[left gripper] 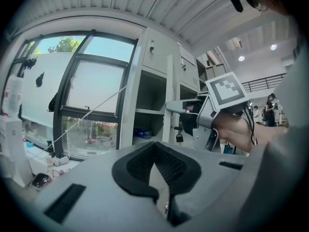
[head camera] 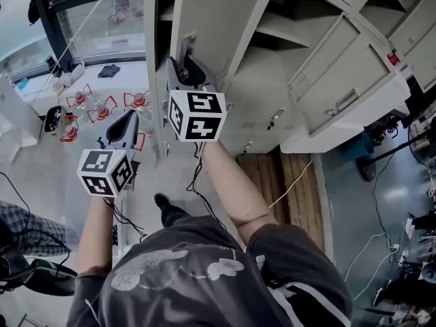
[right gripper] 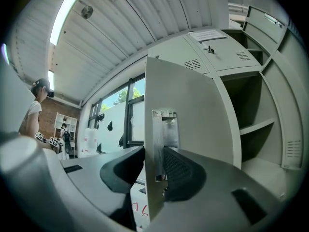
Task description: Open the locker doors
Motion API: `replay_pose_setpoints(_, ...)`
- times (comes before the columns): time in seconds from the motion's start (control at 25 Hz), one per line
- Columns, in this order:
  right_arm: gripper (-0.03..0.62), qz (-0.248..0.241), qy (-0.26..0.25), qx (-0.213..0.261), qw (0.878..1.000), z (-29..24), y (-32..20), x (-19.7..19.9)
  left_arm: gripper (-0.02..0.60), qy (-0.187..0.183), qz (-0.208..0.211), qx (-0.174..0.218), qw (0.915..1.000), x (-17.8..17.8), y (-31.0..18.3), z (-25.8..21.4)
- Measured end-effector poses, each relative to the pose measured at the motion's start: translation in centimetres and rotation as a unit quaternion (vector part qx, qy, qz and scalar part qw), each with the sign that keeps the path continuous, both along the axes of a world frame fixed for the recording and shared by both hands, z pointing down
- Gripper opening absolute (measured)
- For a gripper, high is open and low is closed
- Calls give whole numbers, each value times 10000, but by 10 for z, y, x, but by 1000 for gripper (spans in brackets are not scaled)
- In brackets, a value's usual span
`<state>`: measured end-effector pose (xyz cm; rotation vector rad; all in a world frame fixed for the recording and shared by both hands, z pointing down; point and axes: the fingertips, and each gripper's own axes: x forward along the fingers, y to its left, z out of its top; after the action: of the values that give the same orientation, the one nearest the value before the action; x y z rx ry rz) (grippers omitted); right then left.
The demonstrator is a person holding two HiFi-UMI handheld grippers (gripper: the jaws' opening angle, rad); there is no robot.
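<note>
Grey locker door [right gripper: 198, 124] edge clamped between right gripper [right gripper: 155, 182] pads; left gripper [left gripper: 162, 197] jaws together, empty.

The edge of the locker door [right gripper: 193, 110] sits between the right tongs [right gripper: 153, 152], locker shelves [right gripper: 256, 127] to its right; the left tongs [head camera: 129, 116] are apart, toward the window [head camera: 102, 33].

We are looking down on a pale floor [head camera: 41, 176] where red-framed objects [head camera: 102, 106] are lying clustered (what kind, we cannot tell), a dark cloth [head camera: 107, 70] beyond them. Wooden planks [head camera: 262, 172] are lying beneath the locker [head camera: 272, 67], cables [head camera: 378, 240] trailing nearby. A locker shelf [left gripper: 145, 139] is carrying something blue [left gripper: 141, 132].
</note>
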<state>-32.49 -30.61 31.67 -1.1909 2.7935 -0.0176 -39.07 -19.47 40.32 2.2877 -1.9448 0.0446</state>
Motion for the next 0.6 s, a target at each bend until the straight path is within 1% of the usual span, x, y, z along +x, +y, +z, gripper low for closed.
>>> replay_pose_setpoints(0.12,143,-242,34,-33,9997,1,7,12,9,-64,43,33,10000,10,6,-4)
replay_pose_setpoints(0.2,143,-298,82,26,9995,1,12,20,9,-90,71,53,9999,17,9,-6)
replay_pose_setpoints(0.36,146,-219,180,189,9994,1,21,35,9,-124,157,65,9998,34,13,-7)
replay_pose_setpoints(0.6,166,-148,243,279,9992,0,27,53,9,-207,340,117,9991,55,16,-11)
